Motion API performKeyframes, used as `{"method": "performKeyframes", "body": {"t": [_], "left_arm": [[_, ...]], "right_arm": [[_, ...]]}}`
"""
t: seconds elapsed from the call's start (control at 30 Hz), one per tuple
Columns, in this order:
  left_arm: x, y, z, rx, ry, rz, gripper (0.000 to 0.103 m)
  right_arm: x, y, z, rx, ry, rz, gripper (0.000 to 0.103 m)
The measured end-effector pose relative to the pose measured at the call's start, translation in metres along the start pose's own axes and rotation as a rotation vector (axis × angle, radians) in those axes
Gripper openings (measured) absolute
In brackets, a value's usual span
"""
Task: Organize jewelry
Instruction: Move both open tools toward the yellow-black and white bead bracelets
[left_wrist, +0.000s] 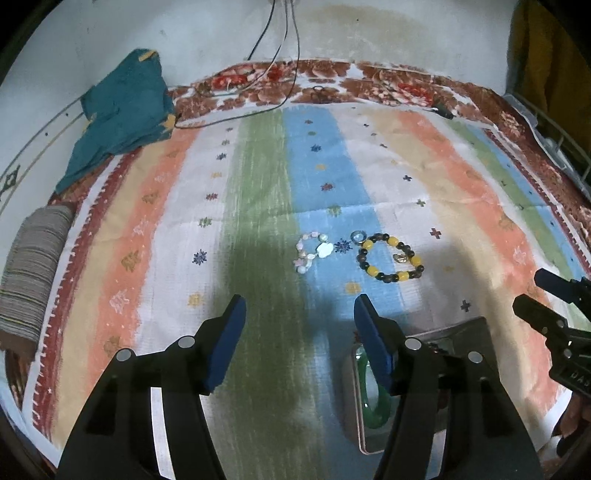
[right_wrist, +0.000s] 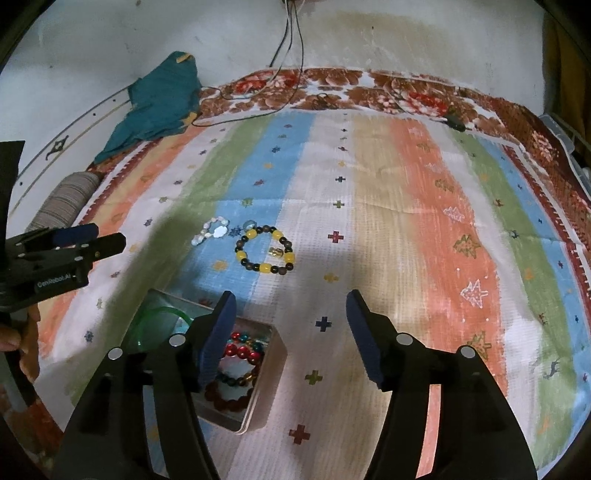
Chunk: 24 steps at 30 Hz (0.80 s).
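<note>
Striped cloth (left_wrist: 258, 221) on a bed, wall behind. Pale bracelet (left_wrist: 312, 251) and yellow-dark bracelet (left_wrist: 389, 258) lie mid-cloth, ahead of both grippers. Left gripper (left_wrist: 299, 314) nearer the pale one; right gripper (right_wrist: 291, 306) nearer the yellow-dark. Both open, empty. Tin (right_wrist: 273, 373) at near edge.

A striped cloth (right_wrist: 369, 221) covers the surface. On it, mid-surface: a yellow-and-dark bead bracelet (right_wrist: 265, 249), a pale shell bracelet (right_wrist: 212, 230), a small ring (right_wrist: 250, 224). Near edge: a metal tin (right_wrist: 258, 402). Far left corner: teal fabric (right_wrist: 159, 107).
</note>
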<state>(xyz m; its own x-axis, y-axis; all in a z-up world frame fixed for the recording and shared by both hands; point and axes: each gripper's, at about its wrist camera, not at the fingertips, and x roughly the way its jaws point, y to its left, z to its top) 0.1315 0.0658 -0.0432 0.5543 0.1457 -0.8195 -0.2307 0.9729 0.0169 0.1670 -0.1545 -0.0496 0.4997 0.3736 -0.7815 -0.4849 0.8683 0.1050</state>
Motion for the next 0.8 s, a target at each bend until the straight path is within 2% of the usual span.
{"method": "performKeyframes", "body": {"t": [0.17, 0.8], "left_arm": [[0.005, 0.009, 0.008, -0.042, -0.008, -0.007, 0.061], [0.044, 0.005, 0.023, -0.027, 0.035, 0.034, 0.062]], "right_arm": [[0.010, -0.002, 0.003, 0.012, 0.011, -0.002, 0.068], [0.049, -0.006, 0.015, 0.011, 0.069, -0.013, 0.070]]}}
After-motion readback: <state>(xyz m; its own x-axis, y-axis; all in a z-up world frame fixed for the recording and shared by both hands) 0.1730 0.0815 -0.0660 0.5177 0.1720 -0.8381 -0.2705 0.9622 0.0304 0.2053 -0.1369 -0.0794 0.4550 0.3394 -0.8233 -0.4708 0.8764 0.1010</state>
